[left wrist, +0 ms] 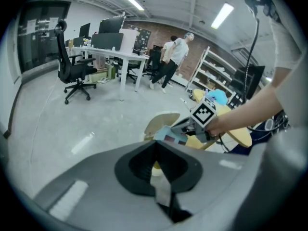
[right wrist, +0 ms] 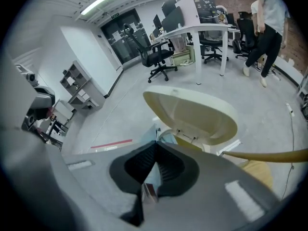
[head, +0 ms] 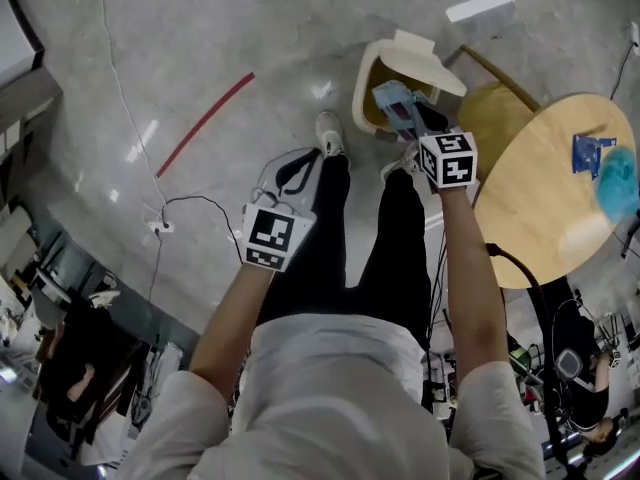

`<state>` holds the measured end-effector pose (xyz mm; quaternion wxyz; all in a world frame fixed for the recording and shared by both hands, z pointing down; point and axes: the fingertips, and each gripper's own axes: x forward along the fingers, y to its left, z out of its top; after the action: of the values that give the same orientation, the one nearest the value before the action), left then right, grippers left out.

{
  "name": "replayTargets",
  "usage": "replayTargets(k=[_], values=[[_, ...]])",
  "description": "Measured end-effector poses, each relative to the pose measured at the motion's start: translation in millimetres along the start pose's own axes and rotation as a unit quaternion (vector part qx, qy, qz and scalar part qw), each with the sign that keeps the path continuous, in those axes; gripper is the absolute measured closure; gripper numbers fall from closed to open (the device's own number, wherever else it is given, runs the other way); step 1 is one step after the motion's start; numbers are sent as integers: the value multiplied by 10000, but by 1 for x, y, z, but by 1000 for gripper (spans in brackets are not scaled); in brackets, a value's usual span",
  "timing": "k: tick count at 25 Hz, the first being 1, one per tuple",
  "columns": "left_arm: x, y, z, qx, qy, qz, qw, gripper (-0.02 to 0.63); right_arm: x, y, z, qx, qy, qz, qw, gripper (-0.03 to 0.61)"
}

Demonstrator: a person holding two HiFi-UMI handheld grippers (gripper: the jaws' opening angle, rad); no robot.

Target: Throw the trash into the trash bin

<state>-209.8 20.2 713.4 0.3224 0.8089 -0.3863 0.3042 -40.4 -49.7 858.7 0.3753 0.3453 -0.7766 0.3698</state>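
My right gripper [head: 410, 120] is shut on a pale blue printed packet [head: 392, 102], which hangs over the mouth of a cream trash bin [head: 366, 96] with its lid [head: 428, 60] flipped up. The right gripper view has the packet [right wrist: 150, 173] pinched between the closed jaws of the right gripper [right wrist: 155, 143], with the open lid [right wrist: 192, 112] just ahead. My left gripper [head: 312, 160] hangs lower left of the bin over the floor, jaws together. From the left gripper [left wrist: 156, 146] I see the packet [left wrist: 168, 134] and the bin [left wrist: 160, 121]; no held thing is clear.
A round wooden table [head: 545, 208] with blue items [head: 600, 163] stands right of the bin, a chair [head: 490, 118] between them. A cable [head: 190, 203] and red tape [head: 205, 123] lie on the floor. Desks, office chairs and people [left wrist: 173, 57] are farther off.
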Motion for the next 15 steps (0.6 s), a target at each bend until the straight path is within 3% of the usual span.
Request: replayTargets(k=[15], values=[[54, 13, -61, -186, 219, -95, 9995, 610, 75, -34, -64, 757, -104, -361, 9964, 574]])
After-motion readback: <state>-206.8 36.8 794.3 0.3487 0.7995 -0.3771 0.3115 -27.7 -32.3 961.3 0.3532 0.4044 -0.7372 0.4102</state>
